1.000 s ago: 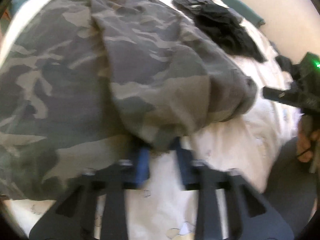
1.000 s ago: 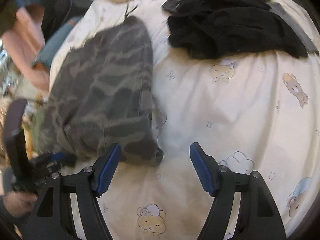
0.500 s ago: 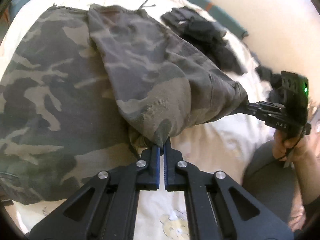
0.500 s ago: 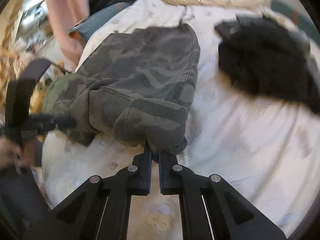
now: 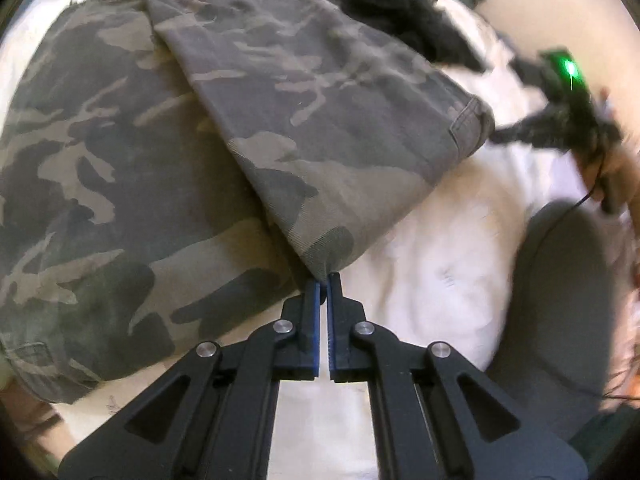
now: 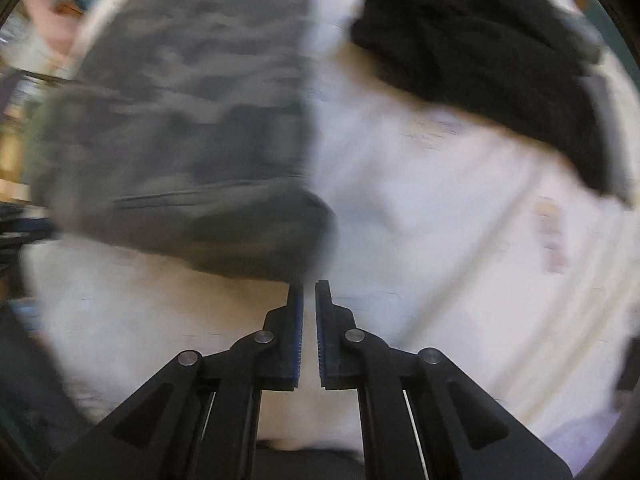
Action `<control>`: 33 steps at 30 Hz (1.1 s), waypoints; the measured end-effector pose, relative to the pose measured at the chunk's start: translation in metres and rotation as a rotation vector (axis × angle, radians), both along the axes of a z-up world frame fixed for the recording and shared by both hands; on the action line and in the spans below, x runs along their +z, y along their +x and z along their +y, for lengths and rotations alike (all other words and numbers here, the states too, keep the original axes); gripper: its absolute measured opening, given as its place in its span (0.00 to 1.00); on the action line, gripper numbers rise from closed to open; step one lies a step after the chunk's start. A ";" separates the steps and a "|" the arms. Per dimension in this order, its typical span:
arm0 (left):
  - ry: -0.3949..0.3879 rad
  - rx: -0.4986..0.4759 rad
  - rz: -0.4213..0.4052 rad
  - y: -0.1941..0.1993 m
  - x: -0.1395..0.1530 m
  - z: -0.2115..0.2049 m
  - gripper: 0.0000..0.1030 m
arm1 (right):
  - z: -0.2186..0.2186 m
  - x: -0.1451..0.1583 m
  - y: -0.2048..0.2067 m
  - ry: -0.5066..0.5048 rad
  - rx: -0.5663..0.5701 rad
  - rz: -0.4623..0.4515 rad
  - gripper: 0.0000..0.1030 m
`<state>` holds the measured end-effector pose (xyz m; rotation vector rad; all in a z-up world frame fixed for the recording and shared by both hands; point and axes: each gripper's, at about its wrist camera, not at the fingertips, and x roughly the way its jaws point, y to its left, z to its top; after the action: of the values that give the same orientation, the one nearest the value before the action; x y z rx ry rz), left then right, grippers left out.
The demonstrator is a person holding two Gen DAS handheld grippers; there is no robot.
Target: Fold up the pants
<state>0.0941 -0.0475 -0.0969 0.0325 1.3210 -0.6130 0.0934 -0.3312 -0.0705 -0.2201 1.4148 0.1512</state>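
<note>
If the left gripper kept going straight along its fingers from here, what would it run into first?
The camouflage pants: the left gripper is already shut on a corner of the folded-over layer, so going on would push into that cloth at once. Beyond it lies the rest of the pants, then probably the black garment, though depth is unclear.

Camouflage pants, grey-green cotton with dark and pale blotches, spread across a white bed sheet. One leg doubled over the other on a slant, its hemmed cuff toward the right and lifted off the sheet at both corners. Lower layer flat, a pocket at its near edge. Badly blurred in the right wrist view.
</note>
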 end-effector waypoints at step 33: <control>0.067 0.079 0.061 -0.002 -0.010 -0.019 0.49 | 0.021 0.022 -0.001 0.136 -0.364 -0.160 0.50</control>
<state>0.0920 -0.0665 -0.1071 0.0167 1.3955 -0.5059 0.0925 -0.3100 -0.0488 0.1368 1.2569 -0.0694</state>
